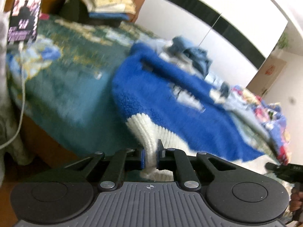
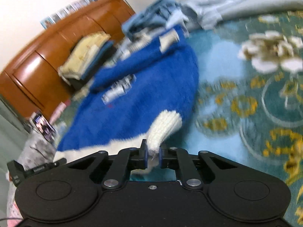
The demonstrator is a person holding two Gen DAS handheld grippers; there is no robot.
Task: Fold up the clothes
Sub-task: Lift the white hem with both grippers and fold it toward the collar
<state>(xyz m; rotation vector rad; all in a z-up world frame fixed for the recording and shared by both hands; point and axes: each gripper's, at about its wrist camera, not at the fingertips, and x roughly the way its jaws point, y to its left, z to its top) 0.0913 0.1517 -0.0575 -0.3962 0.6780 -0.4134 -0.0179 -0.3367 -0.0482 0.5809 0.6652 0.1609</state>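
A blue knitted sweater (image 1: 170,98) with a white ribbed hem lies on the bed's green flowered blanket (image 1: 72,79). My left gripper (image 1: 151,156) is shut on the white hem at one corner. My right gripper (image 2: 153,156) is shut on the white hem at the other corner of the same sweater (image 2: 144,90). The hem is lifted off the blanket between the two grippers. The right gripper's body shows at the lower right edge of the left wrist view (image 1: 284,170). Both views are blurred by motion.
A heap of blue-grey clothes (image 1: 189,51) lies beyond the sweater. Folded bedding (image 2: 85,56) is stacked against the brown wooden headboard (image 2: 56,43). A white cable (image 1: 20,102) hangs at the bed's left side. A patterned quilt (image 1: 265,109) lies at the right.
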